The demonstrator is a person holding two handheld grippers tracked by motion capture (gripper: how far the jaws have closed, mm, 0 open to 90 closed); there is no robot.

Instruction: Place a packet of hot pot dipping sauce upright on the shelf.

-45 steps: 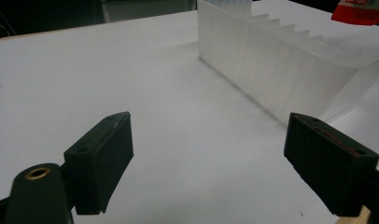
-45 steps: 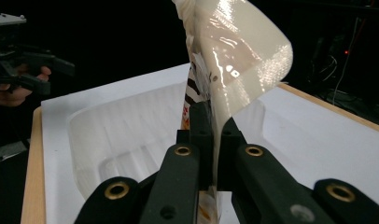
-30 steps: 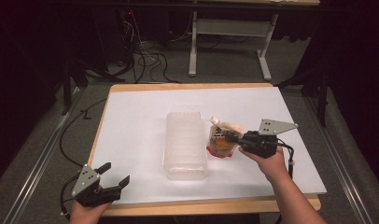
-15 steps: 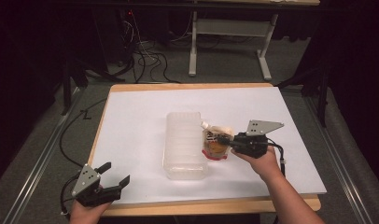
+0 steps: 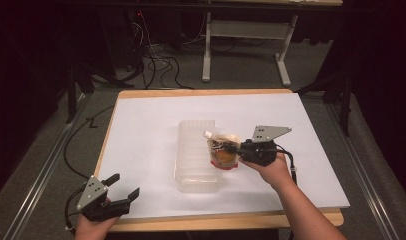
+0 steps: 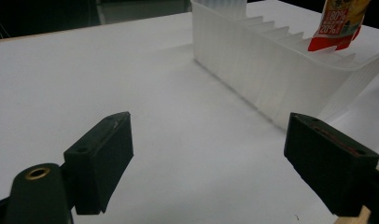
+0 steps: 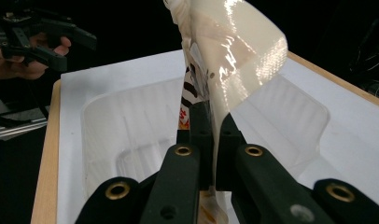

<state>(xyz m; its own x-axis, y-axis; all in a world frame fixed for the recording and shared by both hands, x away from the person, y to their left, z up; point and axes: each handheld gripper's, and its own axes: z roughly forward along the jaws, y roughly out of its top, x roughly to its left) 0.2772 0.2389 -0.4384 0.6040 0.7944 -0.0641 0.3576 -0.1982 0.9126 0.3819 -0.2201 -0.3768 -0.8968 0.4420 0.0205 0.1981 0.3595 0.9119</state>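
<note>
A spouted pouch (image 5: 222,150) with a white cap, cream top and orange-red print hangs at the right rim of a clear ribbed plastic bin (image 5: 196,160) in the middle of the table. My right gripper (image 5: 236,149) is shut on the pouch's edge from the right. In the right gripper view the pouch (image 7: 225,60) rises from between the shut jaws (image 7: 211,126) above the bin (image 7: 122,135). My left gripper (image 5: 123,187) stands open at the table's front left corner. In the left gripper view its open jaws (image 6: 215,154) hold nothing, with the bin (image 6: 271,79) and the pouch's red bottom (image 6: 339,23) beyond.
A white sheet (image 5: 141,130) covers the wooden table, with bare surface left and right of the bin. Cables (image 5: 156,65) and a table leg frame (image 5: 241,45) lie on the floor behind. A metal rail (image 5: 36,185) runs along the floor at left.
My right gripper has carried the pouch leftward, from beside the bin to over its right rim. The left gripper has stayed put.
</note>
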